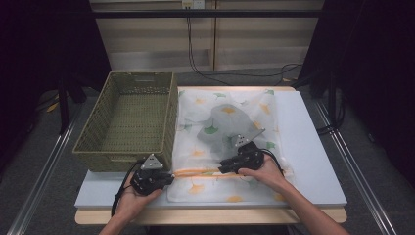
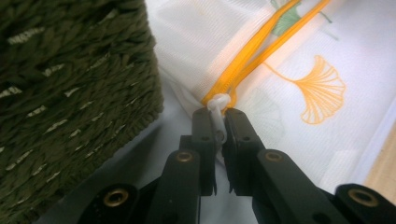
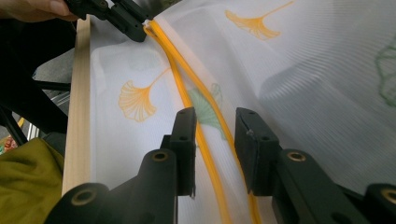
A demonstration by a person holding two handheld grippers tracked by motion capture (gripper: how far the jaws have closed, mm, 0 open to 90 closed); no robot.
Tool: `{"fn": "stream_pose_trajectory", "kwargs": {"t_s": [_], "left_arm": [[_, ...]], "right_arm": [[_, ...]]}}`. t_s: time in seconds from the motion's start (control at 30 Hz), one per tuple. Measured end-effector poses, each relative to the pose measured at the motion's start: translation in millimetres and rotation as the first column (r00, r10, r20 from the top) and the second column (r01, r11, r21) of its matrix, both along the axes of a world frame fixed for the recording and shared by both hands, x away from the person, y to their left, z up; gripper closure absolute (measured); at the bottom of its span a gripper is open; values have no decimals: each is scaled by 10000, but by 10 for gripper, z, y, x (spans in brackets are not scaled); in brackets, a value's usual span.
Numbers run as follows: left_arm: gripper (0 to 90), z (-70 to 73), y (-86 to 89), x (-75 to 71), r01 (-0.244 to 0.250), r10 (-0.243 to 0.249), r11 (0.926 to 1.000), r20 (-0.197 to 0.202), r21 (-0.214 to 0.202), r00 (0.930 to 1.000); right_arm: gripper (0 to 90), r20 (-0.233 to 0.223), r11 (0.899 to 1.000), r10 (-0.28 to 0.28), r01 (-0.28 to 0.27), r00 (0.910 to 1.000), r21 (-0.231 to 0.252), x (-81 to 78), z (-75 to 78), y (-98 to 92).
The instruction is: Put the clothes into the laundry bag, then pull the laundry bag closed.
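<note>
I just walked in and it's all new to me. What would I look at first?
Probably the white mesh bag with ginkgo leaf prints, spread on the table beside a green woven basket. At its near edge, the left gripper pinches the white pull of the orange zipper, which the open right gripper straddles.
</note>
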State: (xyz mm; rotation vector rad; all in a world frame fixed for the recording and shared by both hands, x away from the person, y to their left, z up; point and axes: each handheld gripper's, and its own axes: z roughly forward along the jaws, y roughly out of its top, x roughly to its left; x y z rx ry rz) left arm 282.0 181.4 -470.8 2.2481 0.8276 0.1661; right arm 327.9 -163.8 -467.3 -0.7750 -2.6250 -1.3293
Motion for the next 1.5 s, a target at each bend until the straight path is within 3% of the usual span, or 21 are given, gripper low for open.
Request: {"fn": "stream_pose_trajectory", "kwargs": {"t_s": [0.23, 0.43, 0.53, 0.67, 0.83, 1.07, 1.33, 1.5], "left_arm": [[835, 60, 18, -32, -178, 184, 9994, 230, -287, 9996], [835, 117, 14, -57, -54, 80, 9978, 388, -662, 9992], [836, 143, 12, -54, -27, 53, 9975, 372, -703, 9993], [836, 182, 8, -44, 25, 18, 9964, 502, -851, 9987], [836, 184, 8, -54, 9, 36, 9963, 517, -855, 9987], [836, 193, -4, -55, 13, 38, 9962, 576, -870, 9983], [837, 197, -4, -45, 174, -124, 9960, 569, -881, 9983], [837, 186, -3, -38, 121, -63, 9947, 572, -1018, 9983]], "right_arm": [[670, 418, 9996, 262, -256, 9988, -150, -4, 27, 230], [645, 656, 9980, 632, -632, 9958, -12, -3, 92, 441], [624, 727, 9973, 725, -729, 9947, 24, 17, 117, 546], [510, 927, 9972, 742, -743, 9929, -15, 70, 160, 726], [503, 877, 9944, 1044, -1054, 9907, 77, 119, 168, 893], [495, 1192, 9922, 1238, -1207, 9851, -323, 109, 180, 1074], [639, 1247, 9875, 1534, -1474, 9803, -561, 93, 150, 1185], [860, 1145, 9838, 1759, -1705, 9777, -559, 87, 144, 1203]]}}
